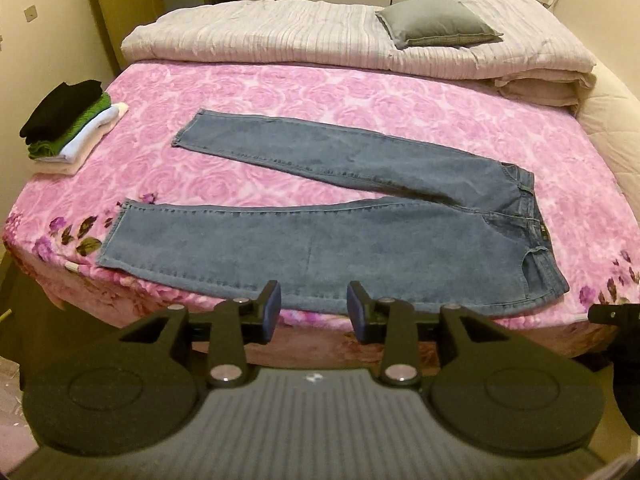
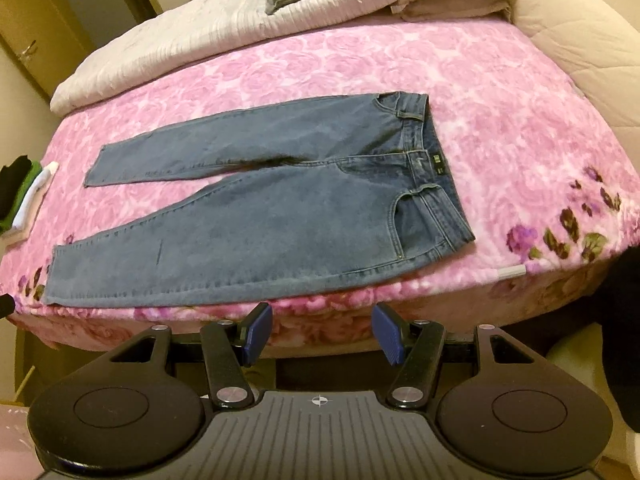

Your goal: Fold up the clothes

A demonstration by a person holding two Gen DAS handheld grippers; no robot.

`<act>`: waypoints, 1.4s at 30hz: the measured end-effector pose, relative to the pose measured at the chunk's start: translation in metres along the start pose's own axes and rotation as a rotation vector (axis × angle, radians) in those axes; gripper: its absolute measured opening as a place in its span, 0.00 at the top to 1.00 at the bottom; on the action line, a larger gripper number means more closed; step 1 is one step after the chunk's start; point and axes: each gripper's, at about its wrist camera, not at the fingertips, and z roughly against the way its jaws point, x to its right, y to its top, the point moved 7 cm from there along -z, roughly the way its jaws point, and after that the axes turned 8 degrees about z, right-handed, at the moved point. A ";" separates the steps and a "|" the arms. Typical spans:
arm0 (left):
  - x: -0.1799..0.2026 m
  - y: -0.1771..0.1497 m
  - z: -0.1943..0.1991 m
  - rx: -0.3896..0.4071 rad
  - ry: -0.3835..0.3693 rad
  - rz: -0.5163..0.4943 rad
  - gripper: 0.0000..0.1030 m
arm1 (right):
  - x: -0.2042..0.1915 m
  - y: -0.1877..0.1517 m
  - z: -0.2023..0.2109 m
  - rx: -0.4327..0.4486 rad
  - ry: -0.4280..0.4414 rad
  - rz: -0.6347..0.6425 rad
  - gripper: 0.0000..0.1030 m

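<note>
1. The jeans [image 1: 340,236] are lying flat on the pink blanket [image 1: 360,100], both legs spread apart in a V and running toward the left, the waistband [image 2: 432,160] at the right.
2. The near leg is lying along the bed's front edge; the far leg is angling away toward the quilt [image 1: 280,36].
3. The left gripper [image 1: 314,312] is hovering just off the front edge, near the near leg — its jaws are standing apart, holding nothing.
4. The right gripper [image 2: 322,332] is hovering at the same edge, below the hip of the jeans — its jaws are also spread wide and empty.
5. A stack [image 1: 68,124] of folded clothes is sitting at the blanket's left edge, black on top, then green, then white.
6. A grey pillow [image 1: 436,22] is resting on the folded quilt at the far end.
</note>
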 end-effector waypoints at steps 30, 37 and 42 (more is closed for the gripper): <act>-0.025 -0.048 0.024 -0.009 0.055 0.017 0.68 | -0.021 -0.034 0.022 -0.021 0.017 0.091 0.42; -0.034 -0.053 0.031 -0.004 0.085 0.032 0.68 | -0.029 -0.037 0.023 -0.022 0.034 0.119 0.42; -0.039 -0.054 0.033 -0.007 0.104 0.042 0.68 | -0.034 -0.037 0.022 -0.021 0.046 0.135 0.42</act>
